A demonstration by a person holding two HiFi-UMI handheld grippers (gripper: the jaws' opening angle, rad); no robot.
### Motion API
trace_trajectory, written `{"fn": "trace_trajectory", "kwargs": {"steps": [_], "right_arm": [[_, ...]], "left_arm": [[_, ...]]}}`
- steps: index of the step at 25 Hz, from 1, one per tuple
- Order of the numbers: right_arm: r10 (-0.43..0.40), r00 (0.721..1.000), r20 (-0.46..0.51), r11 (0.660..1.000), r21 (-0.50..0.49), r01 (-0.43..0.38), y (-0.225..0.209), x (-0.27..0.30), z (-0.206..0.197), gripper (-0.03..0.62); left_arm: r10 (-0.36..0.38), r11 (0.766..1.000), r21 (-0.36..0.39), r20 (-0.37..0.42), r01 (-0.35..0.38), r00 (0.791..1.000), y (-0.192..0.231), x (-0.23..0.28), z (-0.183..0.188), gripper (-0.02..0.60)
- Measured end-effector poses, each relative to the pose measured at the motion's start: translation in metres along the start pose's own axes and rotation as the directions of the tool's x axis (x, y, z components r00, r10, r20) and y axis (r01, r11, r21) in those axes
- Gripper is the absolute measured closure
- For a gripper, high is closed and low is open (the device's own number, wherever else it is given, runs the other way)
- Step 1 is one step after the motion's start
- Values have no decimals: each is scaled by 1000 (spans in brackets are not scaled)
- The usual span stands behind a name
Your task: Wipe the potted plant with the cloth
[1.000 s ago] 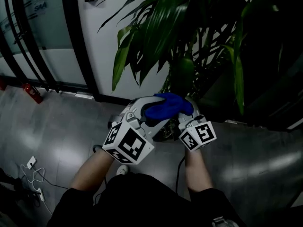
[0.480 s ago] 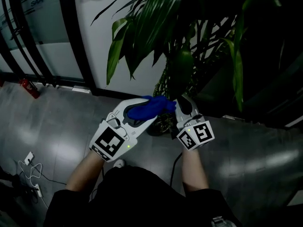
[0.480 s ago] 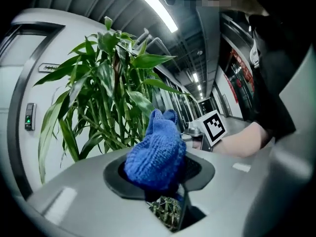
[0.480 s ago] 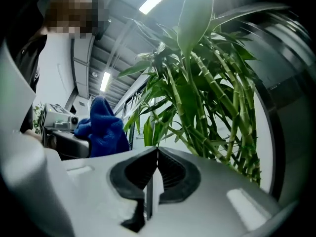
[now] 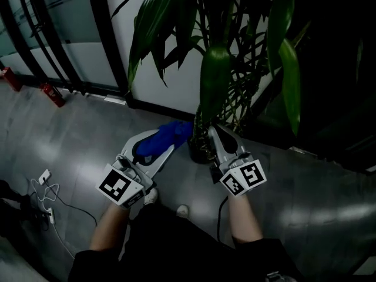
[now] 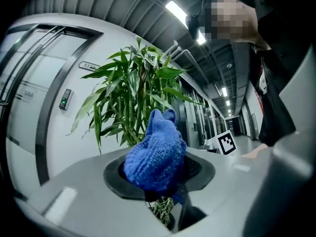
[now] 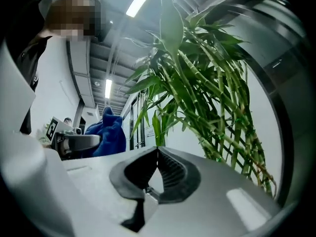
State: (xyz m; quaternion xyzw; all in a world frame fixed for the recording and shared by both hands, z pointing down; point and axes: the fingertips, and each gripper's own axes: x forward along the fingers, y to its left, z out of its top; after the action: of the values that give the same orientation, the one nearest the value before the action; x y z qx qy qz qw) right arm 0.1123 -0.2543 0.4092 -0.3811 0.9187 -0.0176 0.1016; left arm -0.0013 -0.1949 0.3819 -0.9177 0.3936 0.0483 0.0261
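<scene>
The left gripper (image 5: 169, 141) pinches the blue cloth (image 5: 161, 140) in its jaws beside the base of the potted plant (image 5: 215, 78), under overhanging leaves. The right gripper (image 5: 214, 134), jaws pressed together on nothing, sits by the pot. Bare floor (image 5: 82, 137) lies open to the left. A second ago the grippers nearly touched; now they stand apart.

Plant (image 5: 214, 81) top past pic's upper edge; pot (image 5: 198, 154) partly behind right gripper (image 5: 215, 131).
</scene>
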Motion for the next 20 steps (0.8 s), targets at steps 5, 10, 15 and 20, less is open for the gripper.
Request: {"fn": "trace_trajectory", "kwargs": {"steps": [5,10,15,20], "right_arm": [[42,999,6,999,13,-42,24,-2,2,591],[33,999,21,999,-40,-33,52,-7,22,591],[33,999,-24,995,-94,-35,85,-21,28,591],[4,990,-141,979,-202,-32,85,-41,19,591]], "left_arm": [[85,995,-48,46,-83,995,0,-36,4,426],[72,995,-78,105,-64,992,-7,-64,28,426],[-46,996,-67,187,59,981,-28,-74,44,426],[-124,981,-120,203,151,971,-60,-63,36,426]]}}
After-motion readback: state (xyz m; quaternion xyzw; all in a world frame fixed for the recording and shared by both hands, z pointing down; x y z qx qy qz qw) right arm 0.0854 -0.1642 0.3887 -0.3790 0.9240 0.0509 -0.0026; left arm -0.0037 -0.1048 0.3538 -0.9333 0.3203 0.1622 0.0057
